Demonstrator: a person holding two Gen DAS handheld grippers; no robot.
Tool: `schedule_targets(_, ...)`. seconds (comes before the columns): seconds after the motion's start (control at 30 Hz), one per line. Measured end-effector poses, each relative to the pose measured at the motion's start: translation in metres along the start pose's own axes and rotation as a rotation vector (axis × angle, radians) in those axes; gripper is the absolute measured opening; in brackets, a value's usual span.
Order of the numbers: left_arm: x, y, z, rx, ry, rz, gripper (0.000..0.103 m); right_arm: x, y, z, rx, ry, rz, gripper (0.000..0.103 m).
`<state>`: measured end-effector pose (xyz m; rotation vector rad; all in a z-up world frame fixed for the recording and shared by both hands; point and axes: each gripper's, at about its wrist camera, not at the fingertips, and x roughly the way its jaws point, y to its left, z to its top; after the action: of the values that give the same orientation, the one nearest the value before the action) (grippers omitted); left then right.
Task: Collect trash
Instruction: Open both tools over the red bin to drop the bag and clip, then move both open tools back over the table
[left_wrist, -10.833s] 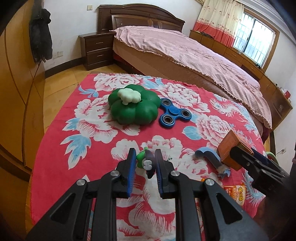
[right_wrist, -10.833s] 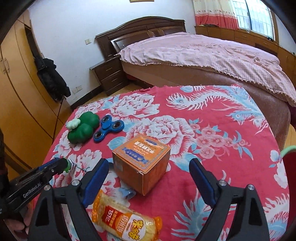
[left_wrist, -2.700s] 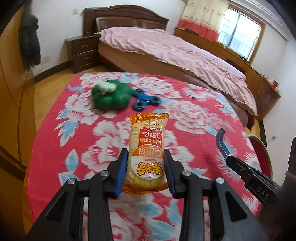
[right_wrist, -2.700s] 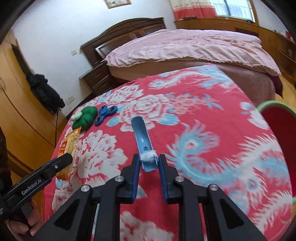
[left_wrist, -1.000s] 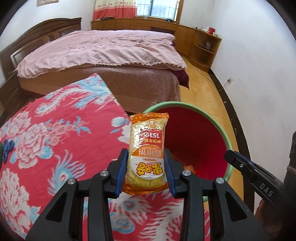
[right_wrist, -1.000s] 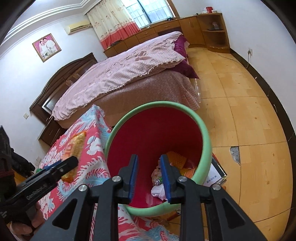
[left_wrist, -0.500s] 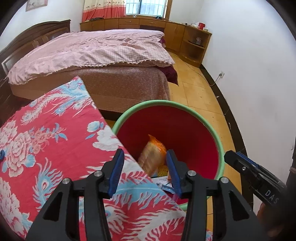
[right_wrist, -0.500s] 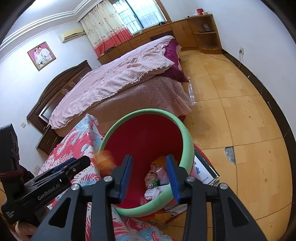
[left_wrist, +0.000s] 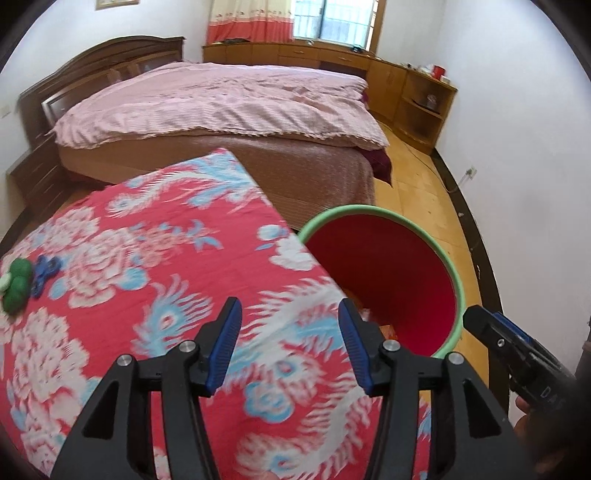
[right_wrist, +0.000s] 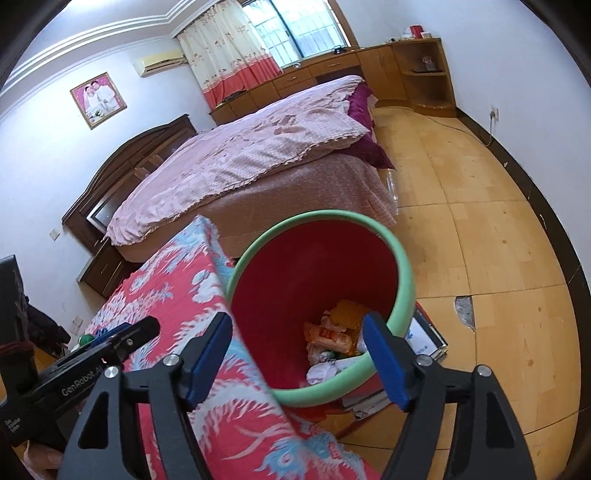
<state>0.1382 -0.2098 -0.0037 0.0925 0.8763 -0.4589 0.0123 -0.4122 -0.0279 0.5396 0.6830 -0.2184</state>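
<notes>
A red bin with a green rim (left_wrist: 452, 269) (right_wrist: 404, 284) stands on the floor beside the table. Trash lies at its bottom: an orange snack packet (right_wrist: 328, 338), a yellow piece and white bits. My left gripper (left_wrist: 290, 345) is open and empty above the red floral tablecloth (left_wrist: 147, 258), near the table's edge by the bin. My right gripper (right_wrist: 297, 356) is open and empty over the bin's near rim. Each gripper shows at the edge of the other's view.
A green toy (left_wrist: 16, 284) and a blue fidget spinner (left_wrist: 44, 271) lie at the far left of the table. A pink-covered bed (left_wrist: 221, 107) stands behind. Papers (right_wrist: 424, 341) lie on the wooden floor under the bin. White wall to the right.
Both grippers have opened wider. The snack packet that left my left gripper now lies in the bin. The left view has swung back toward the table.
</notes>
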Motion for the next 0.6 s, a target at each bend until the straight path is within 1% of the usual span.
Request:
schedule_targets(0.07,-0.011,0.01,-0.004,-0.017,-0.013,0.019,0.055,-0.003,0.009,-0.005,-0.012,0.005,0.006,0.081)
schedule_targets(0.13,-0.019,0.018,-0.006,-0.03,-0.021,0.044,0.059,-0.005,0.019,-0.009,-0.03,0.01,0.012,0.082)
schedule_targets(0.17,-0.025,0.023,-0.008,-0.039,-0.026,0.059,0.059,-0.007,0.024,-0.011,-0.039,0.011,0.016,0.084)
schedule_targets(0.2,-0.031,0.029,-0.011,-0.047,-0.031,0.071,0.059,-0.008,0.029,-0.014,-0.05,0.011,0.023,0.086)
schedule_targets(0.43,-0.061,0.065,-0.031,-0.123,-0.047,0.105,0.059,-0.018,0.066,-0.03,-0.122,0.021,0.066,0.087)
schedule_targets(0.5,-0.07,0.076,-0.038,-0.146,-0.052,0.125,0.059,-0.021,0.075,-0.035,-0.14,0.021,0.081,0.09)
schedule_targets(0.6,-0.083,0.089,-0.047,-0.175,-0.063,0.157,0.059,-0.026,0.088,-0.041,-0.165,0.02,0.094,0.09)
